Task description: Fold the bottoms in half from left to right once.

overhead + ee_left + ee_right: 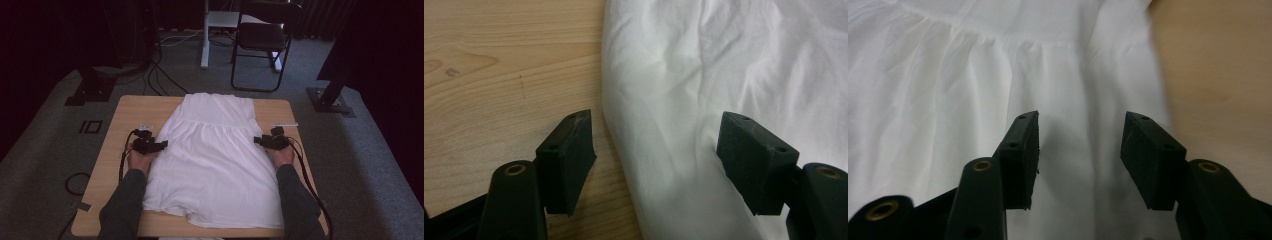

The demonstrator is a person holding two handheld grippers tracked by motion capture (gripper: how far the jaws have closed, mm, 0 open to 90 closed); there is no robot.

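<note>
White dress [215, 155] flat on table [125, 112]; both tongs [159, 146] [259, 140] spread at its side edges (gripping nothing).

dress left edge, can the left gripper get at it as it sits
Probably yes. The left gripper is open with the dress edge already lying between its jaws on the table, and nothing lies in the way.

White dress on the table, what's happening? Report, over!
Left gripper open, astride the white cotton dress's edge. Right gripper open over the opposite edge. Dress flat on the wooden table. Nothing in the way.
</note>
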